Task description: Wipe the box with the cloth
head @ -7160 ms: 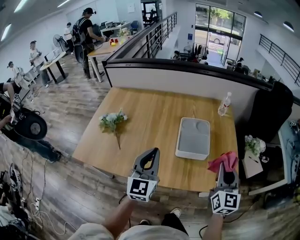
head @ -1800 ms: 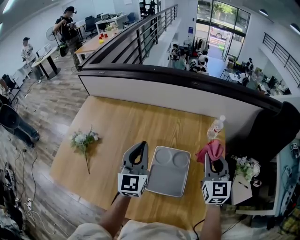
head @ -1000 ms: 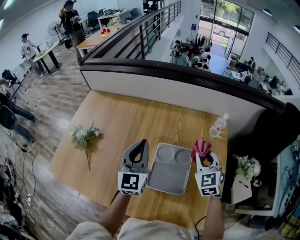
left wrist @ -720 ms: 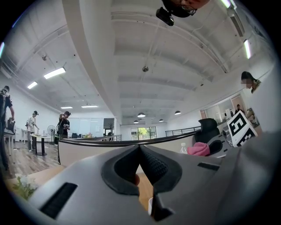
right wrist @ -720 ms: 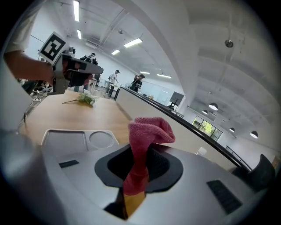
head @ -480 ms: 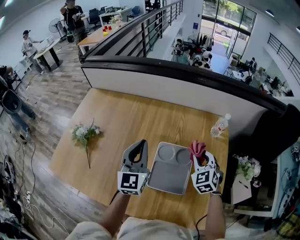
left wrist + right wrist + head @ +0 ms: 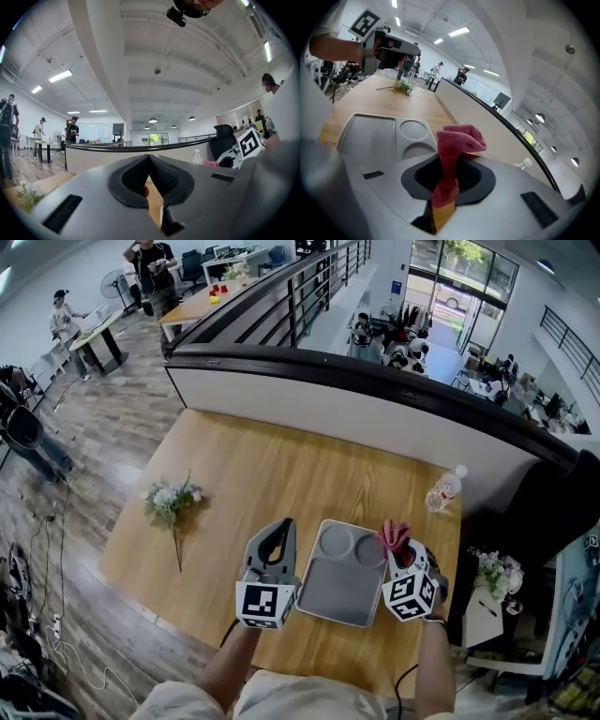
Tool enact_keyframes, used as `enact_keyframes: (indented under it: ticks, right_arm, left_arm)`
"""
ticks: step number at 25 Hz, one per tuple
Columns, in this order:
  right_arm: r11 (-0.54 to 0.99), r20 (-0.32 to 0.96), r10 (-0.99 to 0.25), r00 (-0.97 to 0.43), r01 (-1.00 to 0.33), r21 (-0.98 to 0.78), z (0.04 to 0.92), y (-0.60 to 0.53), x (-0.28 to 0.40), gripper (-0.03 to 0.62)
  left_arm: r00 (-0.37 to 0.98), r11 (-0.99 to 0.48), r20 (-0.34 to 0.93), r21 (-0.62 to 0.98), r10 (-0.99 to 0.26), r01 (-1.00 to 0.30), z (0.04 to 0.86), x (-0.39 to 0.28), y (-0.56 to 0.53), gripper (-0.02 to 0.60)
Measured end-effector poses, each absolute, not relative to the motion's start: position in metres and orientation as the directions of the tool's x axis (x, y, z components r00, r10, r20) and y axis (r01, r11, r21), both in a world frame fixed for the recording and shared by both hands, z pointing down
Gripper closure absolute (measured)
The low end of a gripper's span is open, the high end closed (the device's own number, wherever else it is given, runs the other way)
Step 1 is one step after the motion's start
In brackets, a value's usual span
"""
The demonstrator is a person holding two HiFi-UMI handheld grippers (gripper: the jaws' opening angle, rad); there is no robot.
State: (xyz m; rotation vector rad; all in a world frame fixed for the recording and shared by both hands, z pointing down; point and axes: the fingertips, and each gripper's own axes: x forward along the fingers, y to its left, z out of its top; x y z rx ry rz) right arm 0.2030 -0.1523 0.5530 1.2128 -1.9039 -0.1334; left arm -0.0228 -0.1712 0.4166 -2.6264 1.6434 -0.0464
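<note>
**Operator:** Box (image 7: 330,594) lies on the table (image 7: 234,474) between my grippers. My right gripper (image 7: 397,553) pinches the red cloth (image 7: 394,535) at the box's right rim. My left gripper (image 7: 278,531) is pressed together on nothing, beside the left rim.

**Spotter:** Risks?

**Operator:** Nothing braces the box, so I think a wipe may shove it. The cloth could also slip from my pinch.

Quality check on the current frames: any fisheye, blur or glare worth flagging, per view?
Head view: strong fisheye, the black rail bows, yet the grey plastic compartment box and light wooden table are sharp and evenly lit, no glare. Left gripper view: dark round vignette, the left gripper looks soft up close. Right gripper view: same vignette, red cloth sharp, near shell blurred.
</note>
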Motion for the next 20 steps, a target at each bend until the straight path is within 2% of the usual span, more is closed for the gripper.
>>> enact_keyframes:
  ticks: [12,20]
  right_arm:
    - [0.598,0.675,-0.727,-0.125,-0.599,0.532,0.586,-0.165,0.207,0.513]
    - [0.661,0.751,-0.652,-0.107,-0.565,0.494,0.619,-0.177,0.201,0.513]
  left_arm:
    - [0.434,-0.435,0.021,-0.050,-0.901,-0.899,0.424,-0.025,-0.167,0.569]
    - [0.428,-0.429,0.030,-0.047,-0.903,-0.902,0.425,-0.027,-0.168,0.569]
